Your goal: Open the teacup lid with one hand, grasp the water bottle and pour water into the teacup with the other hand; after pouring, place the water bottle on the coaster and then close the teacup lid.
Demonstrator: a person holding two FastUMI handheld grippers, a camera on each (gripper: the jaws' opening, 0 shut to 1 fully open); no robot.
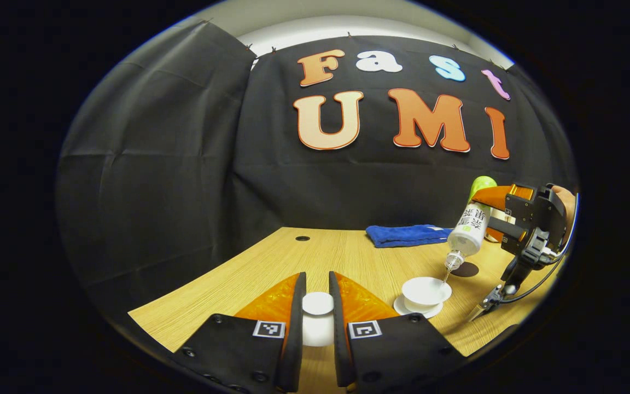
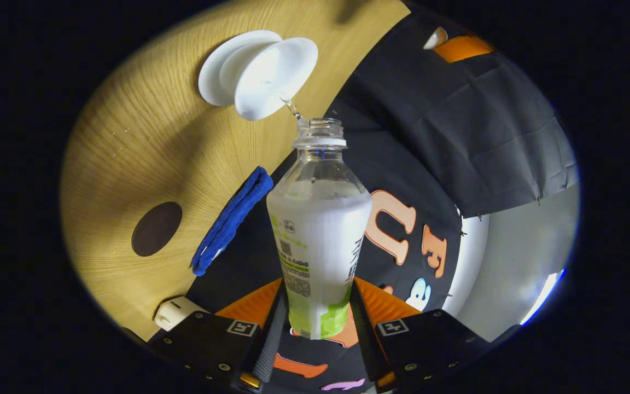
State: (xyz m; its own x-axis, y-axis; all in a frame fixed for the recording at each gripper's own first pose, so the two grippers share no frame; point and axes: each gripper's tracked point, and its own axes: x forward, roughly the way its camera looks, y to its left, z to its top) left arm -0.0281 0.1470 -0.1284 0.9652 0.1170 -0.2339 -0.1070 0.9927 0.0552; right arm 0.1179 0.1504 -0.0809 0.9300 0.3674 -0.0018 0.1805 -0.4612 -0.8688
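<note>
In the left gripper view, the left gripper (image 1: 318,303) sits at 6 o'clock with both fingers pressed on the white teacup lid (image 1: 318,302), held above the wooden table (image 1: 271,262). Further right, at about 4 o'clock, the white teacup (image 1: 426,290) stands uncovered on its saucer (image 1: 416,311). Behind it, a folded blue towel (image 1: 405,235) lies near the back edge of the table. Just right of the cup, the water bottle (image 1: 471,229) is tilted neck-down, a thin stream of water (image 1: 445,278) falling into the cup. The dark round coaster (image 1: 467,269) lies on the table just beyond the cup. At 3 o'clock the right gripper (image 1: 493,219) clamps the bottle's body.

In the right gripper view, the coaster (image 2: 156,229) lies at 9 o'clock, the towel (image 2: 231,219) beside it. The teacup (image 2: 276,76) on its saucer (image 2: 214,71) is at 11 o'clock. The bottle (image 2: 319,235) fills the centre, gripped low on both sides by the right gripper (image 2: 318,314) at 6 o'clock, its open mouth touching the water stream (image 2: 292,109) toward the cup.
</note>
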